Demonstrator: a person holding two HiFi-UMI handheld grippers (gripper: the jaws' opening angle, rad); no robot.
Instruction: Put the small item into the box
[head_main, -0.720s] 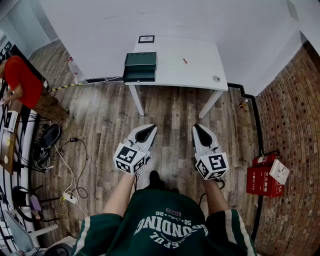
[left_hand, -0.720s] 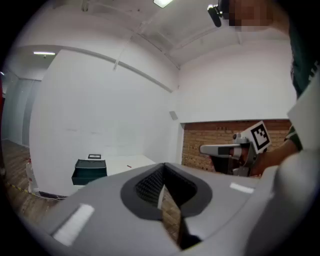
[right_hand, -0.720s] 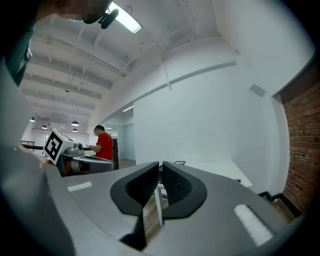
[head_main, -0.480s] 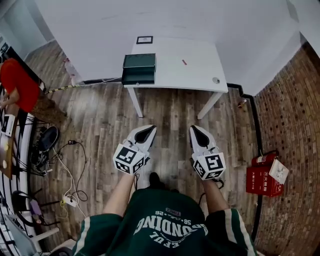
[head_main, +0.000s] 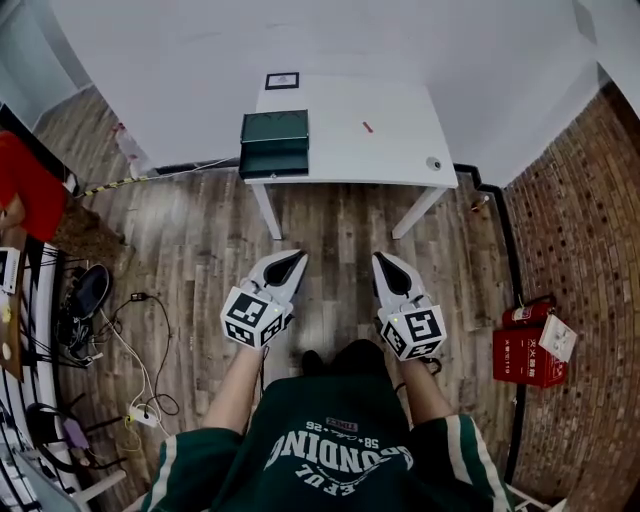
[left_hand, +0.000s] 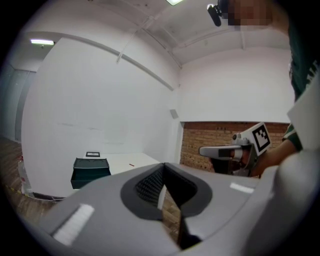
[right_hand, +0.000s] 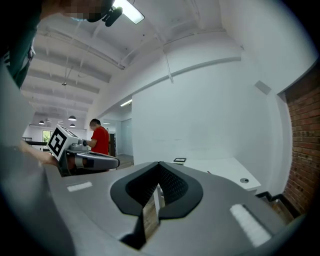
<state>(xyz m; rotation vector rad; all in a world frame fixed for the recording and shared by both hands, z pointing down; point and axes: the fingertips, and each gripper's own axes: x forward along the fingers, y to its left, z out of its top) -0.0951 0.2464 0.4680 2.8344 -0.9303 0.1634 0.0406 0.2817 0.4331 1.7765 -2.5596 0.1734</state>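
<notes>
Slightly lower in the head view than a moment before, the small red item (head_main: 368, 127) lay on the white table (head_main: 400, 150), well right of the green box (head_main: 275, 143) at its left edge. Both tongs — left gripper (head_main: 296, 256) and right gripper (head_main: 381, 257) — hung over the wooden floor (head_main: 330, 220) short of the table, jaws closed on nothing.

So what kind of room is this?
Likely a sparse office or test workroom: a white table against a bare wall, wood-plank floor, a brick side wall, and cables trailing over the floor.
</notes>
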